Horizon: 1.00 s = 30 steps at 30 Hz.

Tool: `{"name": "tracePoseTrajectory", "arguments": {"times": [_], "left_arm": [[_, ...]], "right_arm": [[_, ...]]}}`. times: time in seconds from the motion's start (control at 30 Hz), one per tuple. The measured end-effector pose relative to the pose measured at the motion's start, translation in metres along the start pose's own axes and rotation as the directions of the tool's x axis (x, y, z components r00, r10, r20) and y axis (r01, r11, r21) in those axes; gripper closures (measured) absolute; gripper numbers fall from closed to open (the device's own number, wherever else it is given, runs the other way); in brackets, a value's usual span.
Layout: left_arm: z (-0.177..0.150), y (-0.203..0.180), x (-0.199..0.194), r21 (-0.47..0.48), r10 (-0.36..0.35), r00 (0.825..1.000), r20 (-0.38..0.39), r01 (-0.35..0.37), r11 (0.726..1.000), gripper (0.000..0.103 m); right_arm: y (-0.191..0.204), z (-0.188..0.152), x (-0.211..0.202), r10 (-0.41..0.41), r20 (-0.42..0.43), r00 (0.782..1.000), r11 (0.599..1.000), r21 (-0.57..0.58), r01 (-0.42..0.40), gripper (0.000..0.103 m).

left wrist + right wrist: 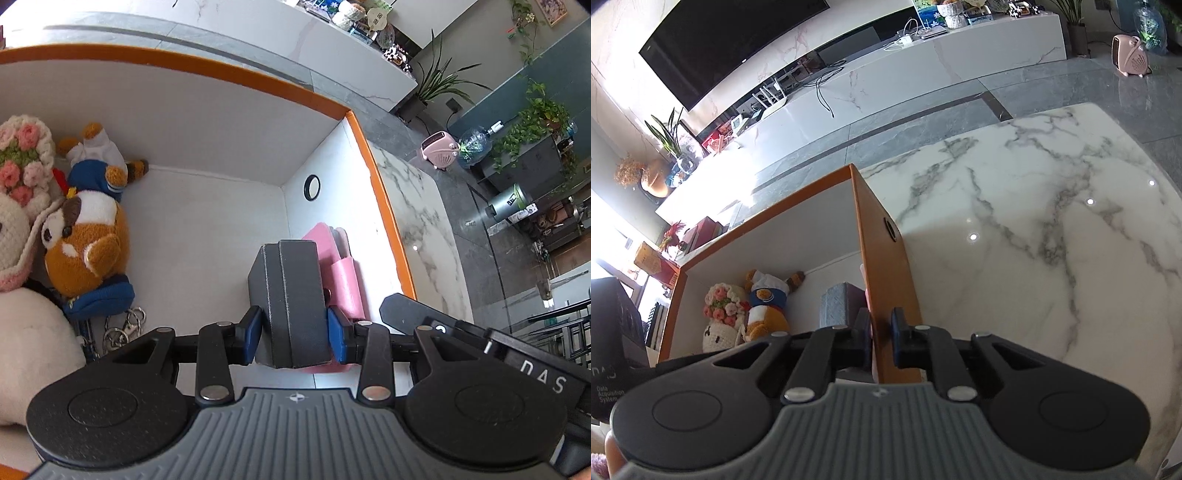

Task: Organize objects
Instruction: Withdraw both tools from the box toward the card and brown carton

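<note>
Orange storage box (384,206), white-lined, stands on a marble table (1052,229) and anchors the scene. Against the box's left wall lie a brown plush bear (88,236) and a crocheted flower doll (22,158). By the box's right wall, the left gripper (295,334) clamps a dark grey case (288,302), held upright just above a pink wallet (343,273) on the box floor. The right gripper (881,338) pinches the box's right wall between its closed pads.
</note>
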<state>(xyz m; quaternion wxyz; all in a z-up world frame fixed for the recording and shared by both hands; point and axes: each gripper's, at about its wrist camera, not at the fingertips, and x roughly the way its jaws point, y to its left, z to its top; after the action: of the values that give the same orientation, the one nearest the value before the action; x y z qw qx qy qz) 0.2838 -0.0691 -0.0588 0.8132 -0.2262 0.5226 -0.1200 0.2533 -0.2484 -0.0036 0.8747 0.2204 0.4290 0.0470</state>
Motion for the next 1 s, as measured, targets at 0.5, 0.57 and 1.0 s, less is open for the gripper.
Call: {"name": "tracePoseTrajectory", "arguments": {"times": [0.5,0.57,1.0], "left_arm": [[-0.003,0.010,-0.005,-0.012,-0.080,0.997,0.021,0.081,0.997,0.042],[-0.003,0.014,-0.007,-0.024,-0.102,0.994,0.023,0.103,0.994,0.042],[-0.002,-0.007,-0.007,0.181,-0.047,0.998,-0.042,0.054,0.982,0.061]], "right_arm": [[-0.004,-0.004,-0.003,0.016,0.016,1.000,0.999,0.045,-0.017,0.089],[-0.006,-0.004,-0.004,0.024,0.019,1.000,0.998,0.055,-0.025,0.088],[-0.004,-0.007,-0.006,0.011,0.019,1.000,0.999,0.038,-0.012,0.088]]}}
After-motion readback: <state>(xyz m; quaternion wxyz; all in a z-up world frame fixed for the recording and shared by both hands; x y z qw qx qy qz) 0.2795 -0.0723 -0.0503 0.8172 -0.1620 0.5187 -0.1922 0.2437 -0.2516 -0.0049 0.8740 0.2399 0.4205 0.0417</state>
